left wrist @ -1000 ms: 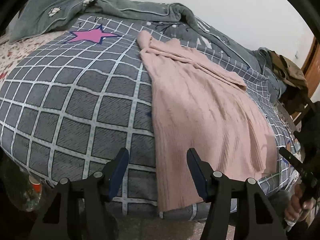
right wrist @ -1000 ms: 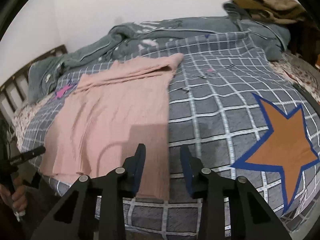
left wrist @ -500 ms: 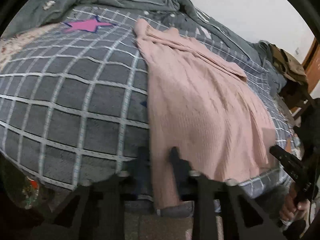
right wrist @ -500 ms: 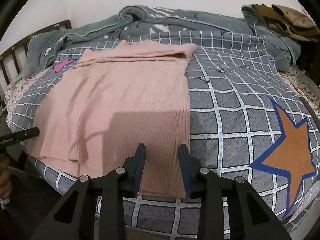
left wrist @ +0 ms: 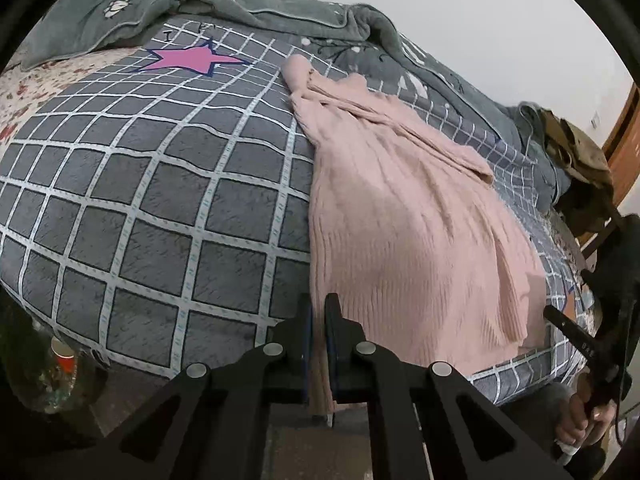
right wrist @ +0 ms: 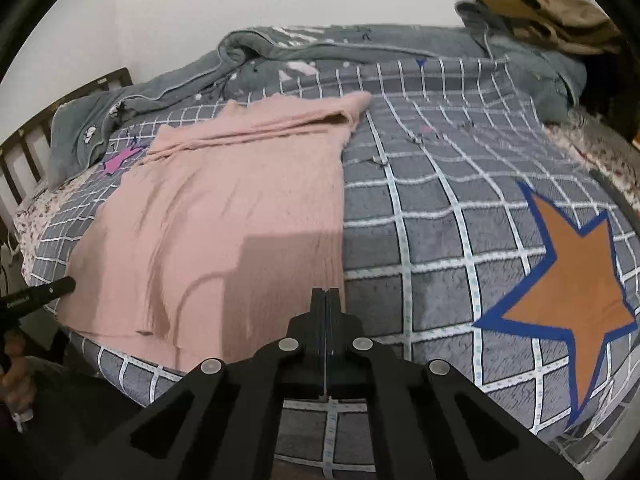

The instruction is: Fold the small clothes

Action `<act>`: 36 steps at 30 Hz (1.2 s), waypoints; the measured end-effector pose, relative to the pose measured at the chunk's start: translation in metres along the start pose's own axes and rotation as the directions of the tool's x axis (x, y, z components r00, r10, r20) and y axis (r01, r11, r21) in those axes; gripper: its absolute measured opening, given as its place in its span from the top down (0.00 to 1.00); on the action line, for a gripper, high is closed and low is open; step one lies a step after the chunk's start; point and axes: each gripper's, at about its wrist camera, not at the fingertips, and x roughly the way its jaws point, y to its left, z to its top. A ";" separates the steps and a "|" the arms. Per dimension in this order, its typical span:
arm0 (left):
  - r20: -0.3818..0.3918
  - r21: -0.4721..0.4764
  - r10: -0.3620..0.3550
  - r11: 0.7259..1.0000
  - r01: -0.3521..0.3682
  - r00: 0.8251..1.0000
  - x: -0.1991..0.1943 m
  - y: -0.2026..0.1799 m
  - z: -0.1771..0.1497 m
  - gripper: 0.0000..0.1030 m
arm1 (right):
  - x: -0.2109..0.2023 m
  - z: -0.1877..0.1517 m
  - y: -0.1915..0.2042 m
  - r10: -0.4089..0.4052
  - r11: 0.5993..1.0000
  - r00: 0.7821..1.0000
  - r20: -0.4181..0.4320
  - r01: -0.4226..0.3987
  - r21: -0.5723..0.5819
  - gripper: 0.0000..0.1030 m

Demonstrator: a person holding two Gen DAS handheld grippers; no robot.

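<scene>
**Operator:** Left wrist view first. My left gripper (left wrist: pixel 318 304) is pinched down on the near left corner of the pink sweater (left wrist: pixel 400 232); a strip of pink knit runs straight between the two pads and hangs out below them over the edge of the bed.

**Colleague:** And the sweater itself, where does it lie?

**Operator:** Spread lengthwise on the grey checked blanket (left wrist: pixel 160 208), hem toward me, with the top end folded over far up the bed, near the pink star (left wrist: pixel 188 59) printed on the blanket. A rumpled grey-green quilt (left wrist: pixel 280 12) is bunched along the wall behind it.

**Colleague:** What about your other side?

**Operator:** On the right wrist view my right gripper (right wrist: pixel 326 294) has its pads pressed flat together at the sweater's near right corner. The tips sit right on the hem edge, where pink meets blanket. I take it the fabric is caught between them, but the pads hide the contact, so I cannot tell for certain.

**Colleague:** Anything else around?

**Operator:** An orange star (right wrist: pixel 568 280) with a blue outline lies to the right of the sweater on the blanket. A brown garment (right wrist: pixel 552 16) is heaped at the far right corner. Each camera catches the tip of the other gripper at the frame edge, with a hand (left wrist: pixel 580 416) wrapped around its handle.
</scene>
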 end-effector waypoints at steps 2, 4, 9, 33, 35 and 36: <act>-0.015 0.014 0.000 1.000 0.000 1.000 0.002 -0.003 -0.002 0.90 | 0.000 0.000 -0.002 0.023 1.000 1.000 -0.011 -0.022 0.008 0.98; -0.031 0.020 -0.008 1.000 0.009 1.000 0.003 -0.004 -0.003 0.87 | -0.001 -0.001 -0.005 0.061 0.998 0.998 -0.014 -0.061 0.019 0.90; -0.075 0.015 -0.014 1.000 0.015 0.997 0.010 -0.005 -0.004 0.78 | 0.002 -0.005 0.003 0.110 0.994 0.993 -0.041 -0.110 0.006 0.69; 0.070 -0.054 -0.133 0.989 0.137 0.989 -0.048 -0.007 0.019 0.93 | -0.032 0.008 -0.014 0.251 0.963 0.968 0.028 -0.252 0.095 0.96; 0.094 -0.049 -0.132 0.989 0.137 0.987 -0.058 -0.011 0.026 0.94 | -0.039 0.016 -0.019 0.273 0.952 0.960 0.055 -0.278 0.130 0.96; 0.102 -0.044 -0.131 0.990 0.136 0.986 -0.060 -0.014 0.029 0.94 | -0.043 0.020 -0.020 0.280 0.948 0.958 0.064 -0.286 0.139 0.96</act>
